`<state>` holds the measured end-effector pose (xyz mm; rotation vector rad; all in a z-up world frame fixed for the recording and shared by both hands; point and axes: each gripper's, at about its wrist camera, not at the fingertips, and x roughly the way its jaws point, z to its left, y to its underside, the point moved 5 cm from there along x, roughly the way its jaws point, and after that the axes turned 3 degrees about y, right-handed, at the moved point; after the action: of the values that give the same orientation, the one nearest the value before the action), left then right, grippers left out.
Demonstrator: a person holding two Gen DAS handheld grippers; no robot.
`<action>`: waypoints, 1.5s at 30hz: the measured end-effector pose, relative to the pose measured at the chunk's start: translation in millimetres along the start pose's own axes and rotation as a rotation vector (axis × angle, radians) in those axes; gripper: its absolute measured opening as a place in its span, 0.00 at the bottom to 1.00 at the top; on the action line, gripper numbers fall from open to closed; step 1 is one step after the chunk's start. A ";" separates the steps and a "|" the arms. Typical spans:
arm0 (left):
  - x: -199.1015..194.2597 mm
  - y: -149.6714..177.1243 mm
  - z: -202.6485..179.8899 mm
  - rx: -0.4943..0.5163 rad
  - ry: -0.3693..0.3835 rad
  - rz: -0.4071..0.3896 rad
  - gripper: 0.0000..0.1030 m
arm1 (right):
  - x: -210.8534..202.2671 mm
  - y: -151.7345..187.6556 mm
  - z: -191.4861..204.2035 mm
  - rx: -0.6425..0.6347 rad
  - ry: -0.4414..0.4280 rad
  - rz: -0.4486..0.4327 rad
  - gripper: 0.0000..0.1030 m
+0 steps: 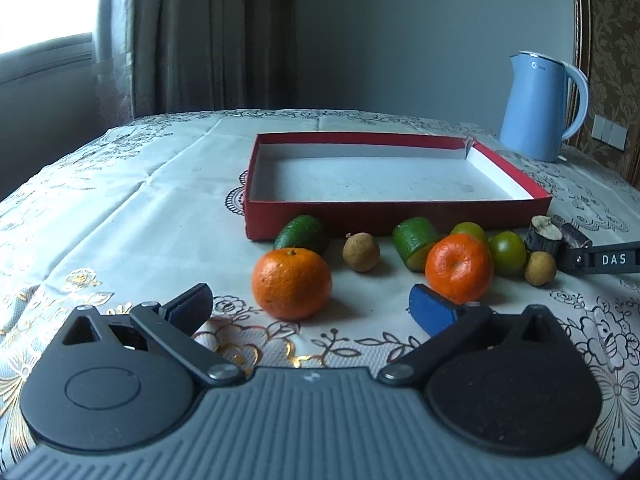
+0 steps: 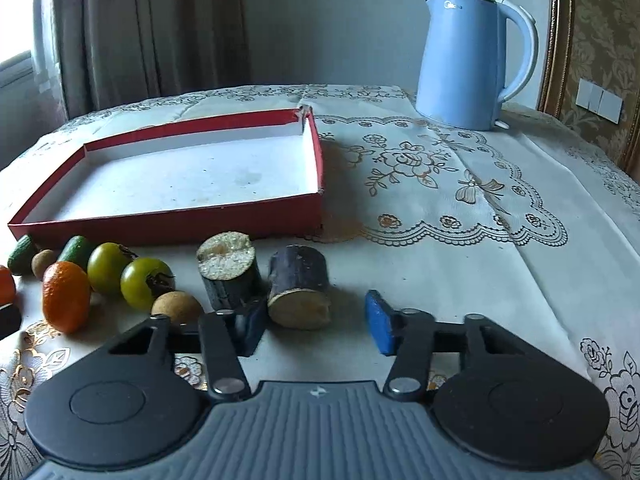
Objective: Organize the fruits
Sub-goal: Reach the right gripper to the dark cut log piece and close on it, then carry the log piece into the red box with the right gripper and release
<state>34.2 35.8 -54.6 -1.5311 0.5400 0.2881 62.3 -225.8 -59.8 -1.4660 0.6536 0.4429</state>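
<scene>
An empty red box (image 1: 400, 216) (image 2: 168, 228) with a white inside lies on the tablecloth. A row of fruit sits in front of it. My left gripper (image 1: 312, 304) is open, with one orange (image 1: 292, 282) just beyond its pads and a second orange (image 1: 460, 268) by the right pad. Two green pieces (image 1: 304, 234) (image 1: 416, 240), two longans (image 1: 361, 251) (image 1: 541, 268) and green tomatoes (image 2: 108, 266) (image 2: 144, 282) lie around them. My right gripper (image 2: 316, 326) is open around a lying dark sugarcane piece (image 2: 298, 292); the right pad stands apart from it. Another sugarcane piece (image 2: 228, 268) stands upright beside it.
A light blue kettle (image 1: 536, 108) (image 2: 468, 60) stands at the back right of the table. Curtains and a window are behind on the left, and a patterned wall panel is on the right. Bare embroidered cloth stretches right of the box.
</scene>
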 end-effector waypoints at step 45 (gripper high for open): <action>18.0 -3.3 4.8 0.019 -0.065 0.023 0.39 | -26.9 -33.6 5.9 0.052 -0.074 -0.114 0.32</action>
<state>52.0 37.7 -61.0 -1.4928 0.5078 0.3489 64.5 -219.4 -16.9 -1.4231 0.5162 0.3870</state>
